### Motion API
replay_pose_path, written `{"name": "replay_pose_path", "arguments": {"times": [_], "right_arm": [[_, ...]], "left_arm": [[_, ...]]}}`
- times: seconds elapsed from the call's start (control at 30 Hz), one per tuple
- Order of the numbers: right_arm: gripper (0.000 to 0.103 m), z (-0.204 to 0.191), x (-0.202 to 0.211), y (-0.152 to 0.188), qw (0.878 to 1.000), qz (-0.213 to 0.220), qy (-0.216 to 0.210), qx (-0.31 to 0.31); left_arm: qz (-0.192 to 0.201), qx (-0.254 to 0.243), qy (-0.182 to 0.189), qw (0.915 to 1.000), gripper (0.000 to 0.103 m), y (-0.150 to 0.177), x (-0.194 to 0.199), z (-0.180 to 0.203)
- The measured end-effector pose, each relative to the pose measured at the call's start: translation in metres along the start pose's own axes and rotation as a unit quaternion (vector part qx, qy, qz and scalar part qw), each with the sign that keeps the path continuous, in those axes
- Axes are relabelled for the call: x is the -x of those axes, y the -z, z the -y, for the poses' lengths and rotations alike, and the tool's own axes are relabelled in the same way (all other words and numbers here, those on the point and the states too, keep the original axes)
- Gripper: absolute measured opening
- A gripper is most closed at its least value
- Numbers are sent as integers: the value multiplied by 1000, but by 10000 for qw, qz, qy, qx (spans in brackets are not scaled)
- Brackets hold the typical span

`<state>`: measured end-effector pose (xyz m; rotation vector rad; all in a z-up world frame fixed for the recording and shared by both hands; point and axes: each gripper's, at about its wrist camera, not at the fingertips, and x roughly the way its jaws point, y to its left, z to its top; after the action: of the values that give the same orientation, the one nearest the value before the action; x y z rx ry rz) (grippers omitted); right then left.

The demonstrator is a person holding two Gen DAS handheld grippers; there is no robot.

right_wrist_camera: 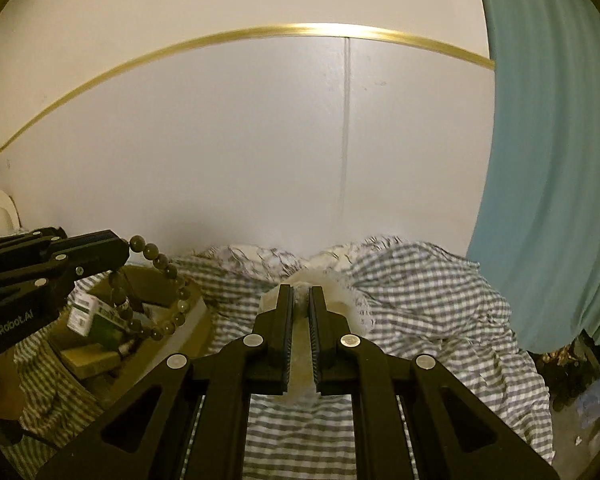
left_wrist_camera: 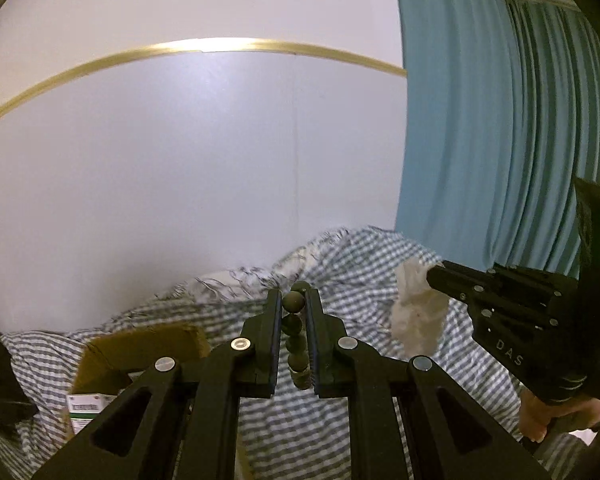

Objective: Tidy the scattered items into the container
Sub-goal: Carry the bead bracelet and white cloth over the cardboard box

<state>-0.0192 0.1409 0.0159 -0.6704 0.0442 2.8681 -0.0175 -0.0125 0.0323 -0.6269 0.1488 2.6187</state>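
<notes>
My left gripper (left_wrist_camera: 293, 300) is shut on a dark bead bracelet (left_wrist_camera: 293, 302). In the right wrist view that gripper (right_wrist_camera: 122, 248) holds the bracelet (right_wrist_camera: 164, 268) dangling above an open cardboard box (right_wrist_camera: 192, 312). The box (left_wrist_camera: 100, 360) sits low left in the left wrist view with a green and white carton (left_wrist_camera: 86, 408) inside. My right gripper (right_wrist_camera: 300, 292) is shut on a crumpled white tissue (right_wrist_camera: 340, 296). In the left wrist view it (left_wrist_camera: 432, 276) holds the tissue (left_wrist_camera: 418, 312) in the air to the right of the left gripper.
A grey and white checked cloth (right_wrist_camera: 440, 312) covers the surface in folds. A white wall with a gold strip (right_wrist_camera: 260, 32) stands behind. A blue curtain (right_wrist_camera: 548, 160) hangs at the right. The box also holds small cartons (right_wrist_camera: 82, 316) and dark items.
</notes>
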Motion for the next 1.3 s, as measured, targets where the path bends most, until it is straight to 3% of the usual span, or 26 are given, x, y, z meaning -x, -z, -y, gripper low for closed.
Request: {"name": "replay_pose_path", "arguments": {"times": [0.27, 0.67, 1.3], "right_arm": [[8, -34, 4, -14, 9995, 167, -240, 144], [8, -87, -9, -17, 9967, 147, -702, 375], [7, -173, -118, 23, 9829, -742, -1454, 853]], "left_arm": [[118, 107, -272, 9995, 12, -5, 18, -36], [-147, 319, -719, 9968, 12, 21, 8, -96], [-1189, 618, -883, 9870, 12, 88, -69, -167]]}}
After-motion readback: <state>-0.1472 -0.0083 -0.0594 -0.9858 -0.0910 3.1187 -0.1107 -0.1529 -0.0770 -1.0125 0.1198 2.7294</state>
